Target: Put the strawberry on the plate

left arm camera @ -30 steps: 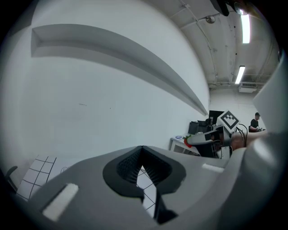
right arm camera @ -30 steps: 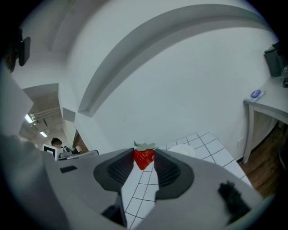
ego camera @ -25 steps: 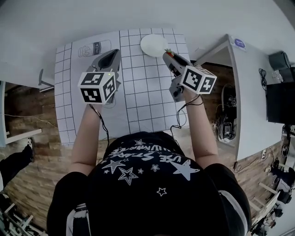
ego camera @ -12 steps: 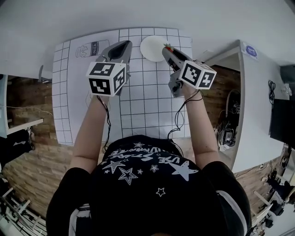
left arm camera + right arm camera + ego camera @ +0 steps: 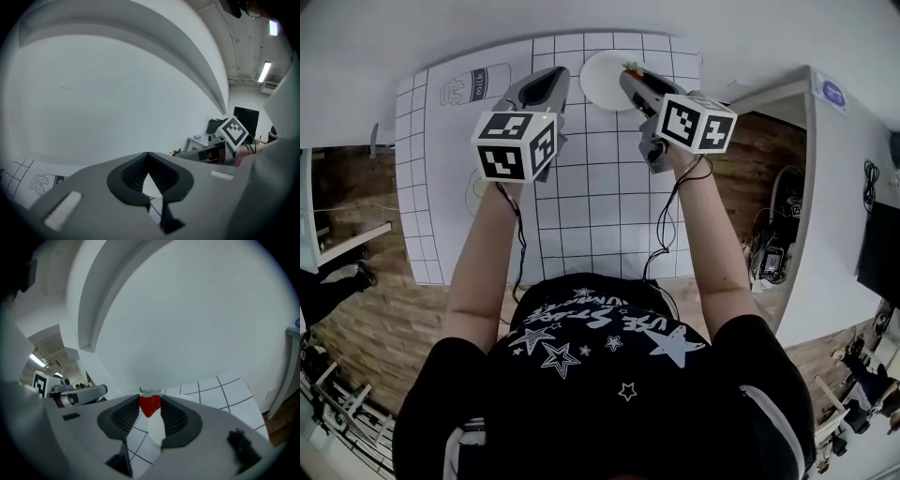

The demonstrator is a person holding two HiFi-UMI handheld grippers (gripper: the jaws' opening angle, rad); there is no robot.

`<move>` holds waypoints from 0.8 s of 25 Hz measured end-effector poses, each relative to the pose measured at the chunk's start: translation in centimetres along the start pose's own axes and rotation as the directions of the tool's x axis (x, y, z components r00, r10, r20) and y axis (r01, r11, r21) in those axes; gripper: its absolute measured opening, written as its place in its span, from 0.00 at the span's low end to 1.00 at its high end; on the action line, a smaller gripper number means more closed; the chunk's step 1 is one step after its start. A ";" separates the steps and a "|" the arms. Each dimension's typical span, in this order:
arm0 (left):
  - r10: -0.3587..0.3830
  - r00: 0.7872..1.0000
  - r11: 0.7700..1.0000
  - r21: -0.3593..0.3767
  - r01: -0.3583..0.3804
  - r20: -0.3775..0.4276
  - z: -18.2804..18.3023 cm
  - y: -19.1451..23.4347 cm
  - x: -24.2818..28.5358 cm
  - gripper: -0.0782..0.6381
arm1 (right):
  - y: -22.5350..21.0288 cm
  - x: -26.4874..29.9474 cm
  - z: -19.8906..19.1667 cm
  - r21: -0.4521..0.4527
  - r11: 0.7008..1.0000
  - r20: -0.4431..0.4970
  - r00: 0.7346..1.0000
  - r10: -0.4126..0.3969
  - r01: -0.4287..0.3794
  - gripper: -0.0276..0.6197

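Strawberry [image 5: 150, 405]: red with a green leaf cap, pinched between the right gripper's two dark pads near their tips. In the head view it [image 5: 630, 68] sits over the right part of the plate. Whether it touches the plate cannot be told.
Right gripper [image 5: 630, 73]: jaws narrowed onto the strawberry, one pad on each side of it. It reaches toward the mat's far edge, and its marker cube [image 5: 697, 121] faces up.
Plate [image 5: 598, 82]: round, white and bare, at the far edge of the mat, right of the middle. It shows as a white patch [image 5: 155, 430] under the berry.
Left gripper [image 5: 553, 77]: jaw tips [image 5: 148, 157] meet with nothing between them. It is just beside the plate's left rim.
Mat [image 5: 600, 206]: white with a black grid, covering the table top. A milk carton drawing [image 5: 469, 89] is at its far left corner.
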State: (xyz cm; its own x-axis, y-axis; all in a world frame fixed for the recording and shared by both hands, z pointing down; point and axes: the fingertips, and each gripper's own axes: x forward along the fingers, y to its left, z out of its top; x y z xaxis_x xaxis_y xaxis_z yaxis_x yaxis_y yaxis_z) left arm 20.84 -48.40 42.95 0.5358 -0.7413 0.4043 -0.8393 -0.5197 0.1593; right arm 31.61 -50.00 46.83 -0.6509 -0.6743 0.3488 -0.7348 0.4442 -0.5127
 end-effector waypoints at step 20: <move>-0.005 0.993 0.998 -0.059 -0.002 -0.115 -5.1 2.2 4.5 0.12 | -3.6 5.5 -5.1 -0.082 0.994 -0.193 0.978 -0.082 0.067 0.27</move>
State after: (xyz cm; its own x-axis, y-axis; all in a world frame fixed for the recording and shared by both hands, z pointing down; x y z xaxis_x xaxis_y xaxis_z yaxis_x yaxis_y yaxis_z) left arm 20.92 -50.66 49.73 0.5256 -0.6851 0.5044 -0.8444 -0.4925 0.2109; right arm 29.77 -52.31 54.58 -0.6130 -0.5815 0.5348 -0.7900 0.4447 -0.4220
